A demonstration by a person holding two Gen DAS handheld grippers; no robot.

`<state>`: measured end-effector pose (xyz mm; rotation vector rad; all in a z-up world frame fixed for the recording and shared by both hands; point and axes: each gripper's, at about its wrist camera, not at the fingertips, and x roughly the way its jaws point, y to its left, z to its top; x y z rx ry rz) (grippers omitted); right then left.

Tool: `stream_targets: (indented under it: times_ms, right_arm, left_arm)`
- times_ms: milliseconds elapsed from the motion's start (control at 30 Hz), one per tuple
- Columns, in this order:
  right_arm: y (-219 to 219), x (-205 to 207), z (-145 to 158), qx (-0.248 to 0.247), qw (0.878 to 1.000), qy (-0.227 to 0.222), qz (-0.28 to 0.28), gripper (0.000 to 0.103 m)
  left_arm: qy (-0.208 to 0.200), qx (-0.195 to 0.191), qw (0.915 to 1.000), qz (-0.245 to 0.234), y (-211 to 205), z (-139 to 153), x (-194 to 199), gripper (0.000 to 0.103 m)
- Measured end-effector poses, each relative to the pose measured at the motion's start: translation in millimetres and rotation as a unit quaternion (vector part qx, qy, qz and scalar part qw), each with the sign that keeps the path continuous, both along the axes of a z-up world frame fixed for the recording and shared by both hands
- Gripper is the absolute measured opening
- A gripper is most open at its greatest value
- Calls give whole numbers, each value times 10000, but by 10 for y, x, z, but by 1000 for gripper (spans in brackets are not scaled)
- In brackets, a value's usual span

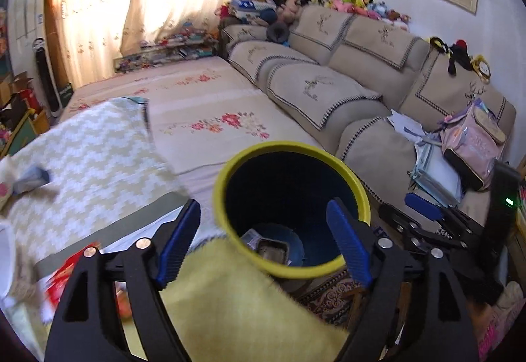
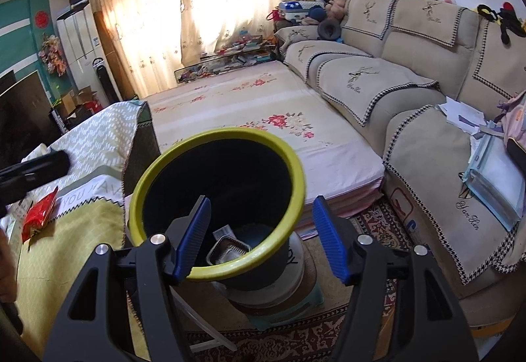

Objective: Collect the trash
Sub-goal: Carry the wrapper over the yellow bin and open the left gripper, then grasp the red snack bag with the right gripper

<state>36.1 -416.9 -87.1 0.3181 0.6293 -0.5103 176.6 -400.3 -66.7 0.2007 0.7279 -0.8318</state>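
Note:
A dark bin with a yellow-green rim (image 1: 230, 171) (image 2: 296, 164) stands just past the table edge. A foil tray (image 1: 271, 248) (image 2: 227, 253) and a small wrapper lie at its bottom. My left gripper (image 1: 263, 240) is open and empty, over the yellow cloth (image 1: 223, 306) at the bin's near rim. My right gripper (image 2: 261, 235) is open and empty above the bin's near rim; it also shows in the left wrist view (image 1: 424, 210). A red wrapper (image 2: 37, 214) (image 1: 70, 266) lies on the table to the left.
A beige sofa (image 2: 411, 92) with papers and a pink bag (image 1: 473, 145) runs along the right. A floral mattress (image 2: 263, 112) lies behind the bin. A patterned rug (image 2: 296, 342) covers the floor. The bin sits on a stacked stool (image 2: 279, 296).

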Motion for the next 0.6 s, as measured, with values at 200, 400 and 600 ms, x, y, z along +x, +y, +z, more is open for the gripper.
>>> stream_targets:
  times_ms: [200, 400, 600]
  right_arm:
    - [236, 138, 13, -23, 9994, 27, 340, 61]
    - [678, 409, 50, 5, 9943, 41, 1063, 61]
    - [1289, 715, 120, 167, 9773, -12, 2110, 63]
  left_arm:
    - [-246, -220, 9984, 466, 828, 219, -326, 90]
    - [-489, -203, 9901, 1302, 1737, 306, -610, 91]
    - [-654, -145, 9740, 2162, 2518, 298, -802, 92]
